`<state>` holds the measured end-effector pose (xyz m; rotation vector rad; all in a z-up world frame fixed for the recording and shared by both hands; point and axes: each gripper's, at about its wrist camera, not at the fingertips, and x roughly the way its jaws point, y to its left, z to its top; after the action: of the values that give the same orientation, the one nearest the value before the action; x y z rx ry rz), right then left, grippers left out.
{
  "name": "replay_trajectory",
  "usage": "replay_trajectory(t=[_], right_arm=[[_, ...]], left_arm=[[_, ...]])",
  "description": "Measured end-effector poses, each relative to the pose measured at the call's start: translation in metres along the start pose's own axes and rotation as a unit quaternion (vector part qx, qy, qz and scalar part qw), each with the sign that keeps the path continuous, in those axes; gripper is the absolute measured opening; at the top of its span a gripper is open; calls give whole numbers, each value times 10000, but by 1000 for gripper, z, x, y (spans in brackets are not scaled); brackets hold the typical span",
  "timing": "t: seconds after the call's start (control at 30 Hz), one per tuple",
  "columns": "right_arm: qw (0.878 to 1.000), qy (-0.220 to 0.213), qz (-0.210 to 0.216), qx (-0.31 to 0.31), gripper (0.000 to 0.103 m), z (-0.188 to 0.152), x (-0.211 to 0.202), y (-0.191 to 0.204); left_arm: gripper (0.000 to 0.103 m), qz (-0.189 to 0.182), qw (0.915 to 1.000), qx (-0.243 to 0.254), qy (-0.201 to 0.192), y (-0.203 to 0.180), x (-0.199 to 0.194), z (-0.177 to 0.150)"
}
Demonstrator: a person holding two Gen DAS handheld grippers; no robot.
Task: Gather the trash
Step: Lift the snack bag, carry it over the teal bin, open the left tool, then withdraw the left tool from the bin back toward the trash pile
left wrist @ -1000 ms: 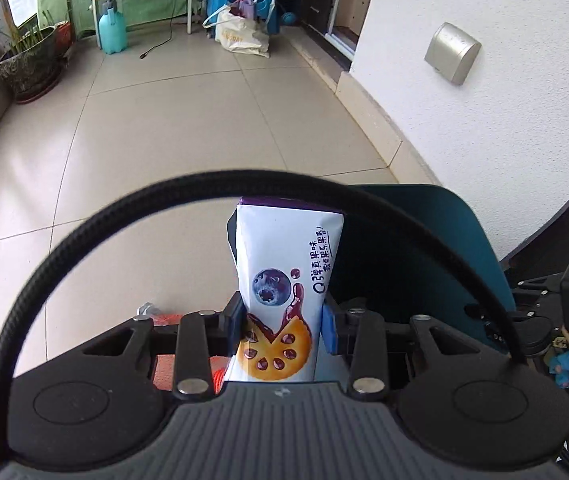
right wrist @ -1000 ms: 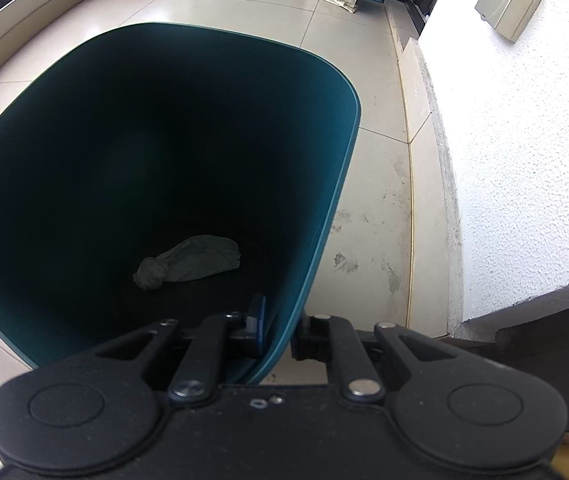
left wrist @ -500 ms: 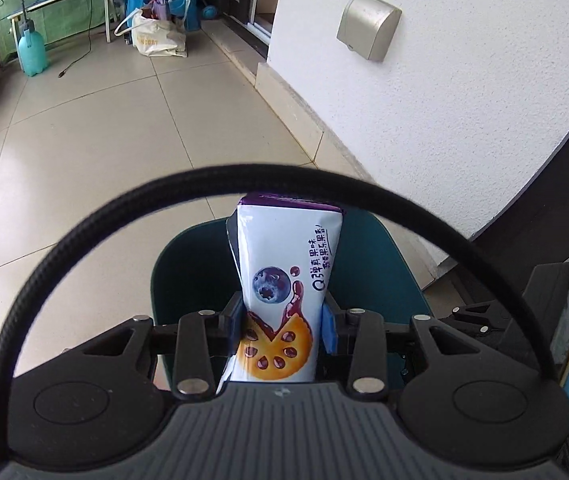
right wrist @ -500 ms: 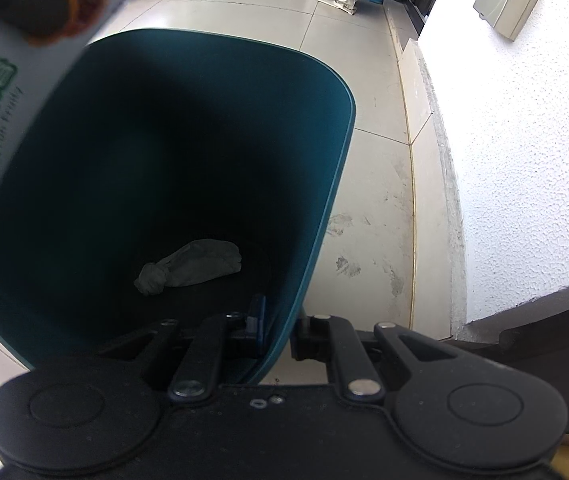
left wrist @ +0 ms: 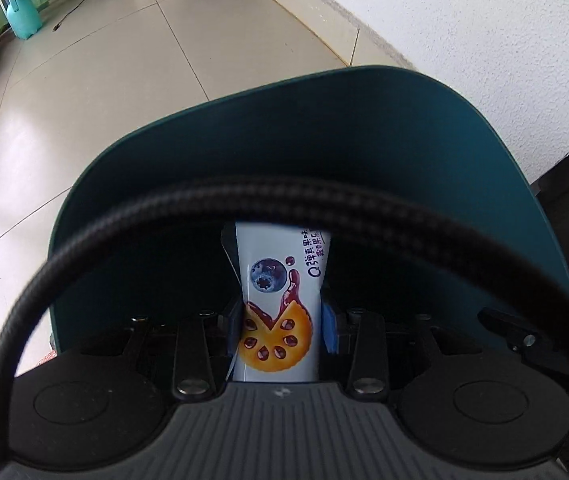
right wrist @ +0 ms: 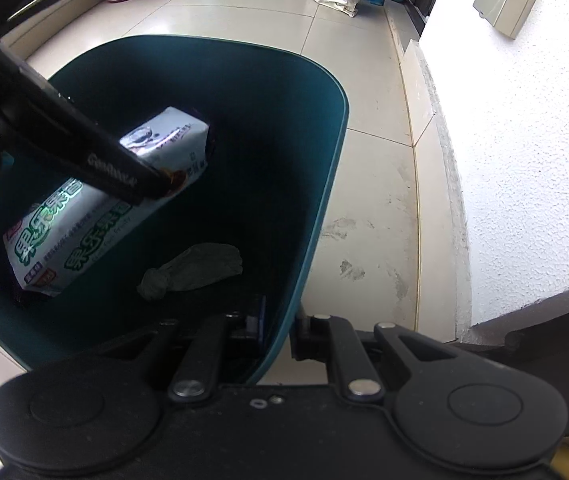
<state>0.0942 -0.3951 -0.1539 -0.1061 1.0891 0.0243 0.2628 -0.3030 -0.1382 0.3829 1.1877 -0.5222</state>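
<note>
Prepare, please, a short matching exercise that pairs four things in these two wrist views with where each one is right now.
Things:
1. snack packet
2. crumpled grey rag
3. teal bin
4. turquoise spray bottle

Places:
A. lying on the bin's bottom
B. standing on the tiled floor far behind
C. clamped in the left hand-held gripper, held over the bin's opening
D. its rim pinched by the right hand-held gripper

Pairs: 1-C, 2-A, 3-D, 4-B
</note>
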Motion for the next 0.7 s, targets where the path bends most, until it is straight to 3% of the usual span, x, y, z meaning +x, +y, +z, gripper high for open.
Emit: replay_trajectory(t=[0.1, 0.2, 0.27, 0.33, 0.7], right_arm=[[10000, -1, 13, 4, 11, 0, 0, -1], [10000, -5, 27, 11, 11, -1, 0, -3], [10000, -6, 27, 14, 11, -1, 0, -4], [10000, -5, 27, 11, 11, -1, 0, -4], [10000, 31, -57, -41, 10, 0, 2, 0]], left_arm=[[45, -40, 10000, 27, 22, -3, 2, -1], [58, -151, 9998, 16, 95, -4, 2, -3], [59, -251, 9997, -35, 33, -3, -1, -7], [67, -297, 9995, -30, -39, -2, -5, -12], [68, -491, 9974, -140, -515, 18, -55, -39]])
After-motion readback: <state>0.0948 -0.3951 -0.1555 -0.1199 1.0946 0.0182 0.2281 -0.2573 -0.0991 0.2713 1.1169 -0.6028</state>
